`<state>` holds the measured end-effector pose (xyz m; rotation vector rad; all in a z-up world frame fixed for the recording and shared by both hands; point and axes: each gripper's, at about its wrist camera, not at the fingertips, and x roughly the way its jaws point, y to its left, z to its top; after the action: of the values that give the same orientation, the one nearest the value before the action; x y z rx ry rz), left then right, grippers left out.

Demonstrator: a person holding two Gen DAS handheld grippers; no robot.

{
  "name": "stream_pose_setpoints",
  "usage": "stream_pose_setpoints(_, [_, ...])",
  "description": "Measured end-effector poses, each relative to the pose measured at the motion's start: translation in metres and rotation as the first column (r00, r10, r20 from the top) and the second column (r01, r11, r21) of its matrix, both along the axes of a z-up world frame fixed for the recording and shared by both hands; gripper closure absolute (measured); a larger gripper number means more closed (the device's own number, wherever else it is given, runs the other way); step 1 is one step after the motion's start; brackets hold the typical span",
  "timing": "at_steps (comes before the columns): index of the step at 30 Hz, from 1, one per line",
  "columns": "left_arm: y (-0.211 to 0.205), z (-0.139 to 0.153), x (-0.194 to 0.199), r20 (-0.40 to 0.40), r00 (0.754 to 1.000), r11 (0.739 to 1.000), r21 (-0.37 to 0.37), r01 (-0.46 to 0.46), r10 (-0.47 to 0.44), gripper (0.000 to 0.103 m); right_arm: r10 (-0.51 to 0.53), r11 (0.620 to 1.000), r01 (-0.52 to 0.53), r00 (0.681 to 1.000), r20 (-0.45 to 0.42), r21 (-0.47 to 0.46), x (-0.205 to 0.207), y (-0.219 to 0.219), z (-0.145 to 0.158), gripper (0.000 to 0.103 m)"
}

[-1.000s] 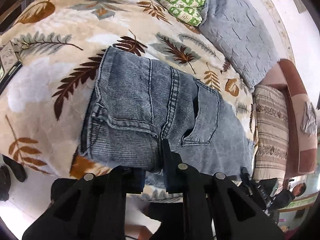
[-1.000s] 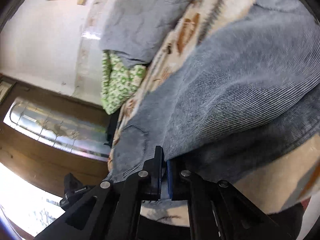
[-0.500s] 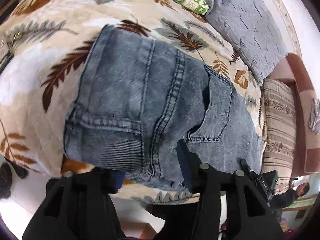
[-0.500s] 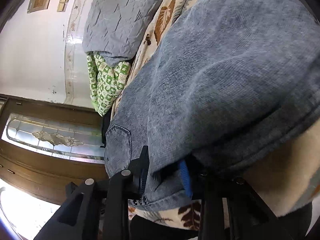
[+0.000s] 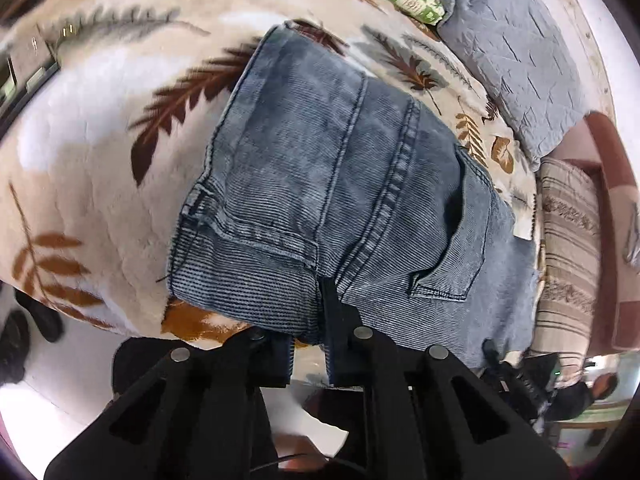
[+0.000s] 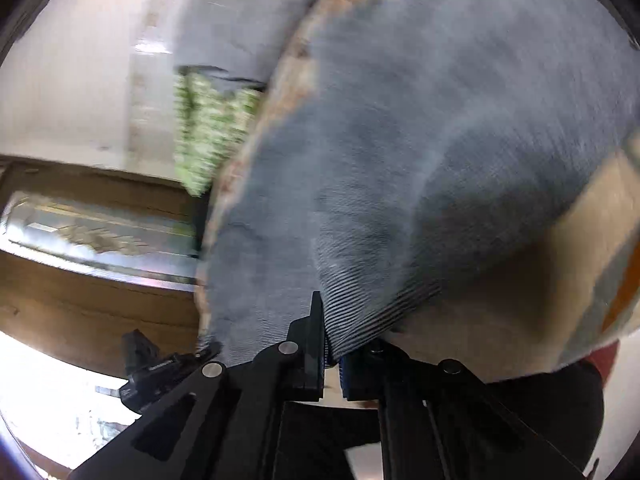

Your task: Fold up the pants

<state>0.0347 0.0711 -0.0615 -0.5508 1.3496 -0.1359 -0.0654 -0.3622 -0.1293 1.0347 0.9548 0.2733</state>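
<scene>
Pants of faded blue-grey ribbed denim [image 5: 340, 184] are lying folded on the bed's cream leaf-print fleece blanket [image 5: 92, 184], at its near edge. The left claw [image 5: 310, 320] is pinching their near hem, and the right claw [image 6: 330, 332] is gripping another near fold (that view is blurred). A grey quilted pillow [image 5: 516, 52] is sitting far right.

We view the pants [image 5: 340, 200] steeply from above at left; our right view skims them [image 6: 440, 160] closely. Both share denim, bed toward 12 o'clock.
</scene>
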Motion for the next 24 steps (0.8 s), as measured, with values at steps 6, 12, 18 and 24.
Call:
stream_pose_setpoints(6, [-0.002, 0.028, -0.016, 0.085, 0.971, 0.975, -0.001, 0.224, -0.223, 0.074, -0.054, 0.988, 0.062, 0.997, 0.062, -0.141, -0.027, -0.048, 0.042, 0.049])
stream_pose_setpoints(12, [0.024, 0.067, -0.009, 0.191, 0.945, 0.964, 0.039, 0.263, -0.266, 0.056, -0.335, 0.895, 0.358, 0.933, 0.127, -0.267, -0.071, -0.173, 0.075, 0.049])
stream_pose_setpoints(18, [0.044, 0.04, 0.053, 0.08, 0.988, 0.99, 0.063, 0.125, -0.13, 0.04, -0.408, 0.857, 0.416, 0.908, 0.095, -0.302, -0.048, -0.221, 0.071, 0.046])
stream_pose_setpoints(24, [0.031, 0.004, 0.061, -0.029, 0.994, 0.994, 0.017, 0.11, -0.11, 0.04, -0.421, 0.867, 0.414, 0.906, 0.037, -0.277, -0.03, -0.213, 0.046, 0.046])
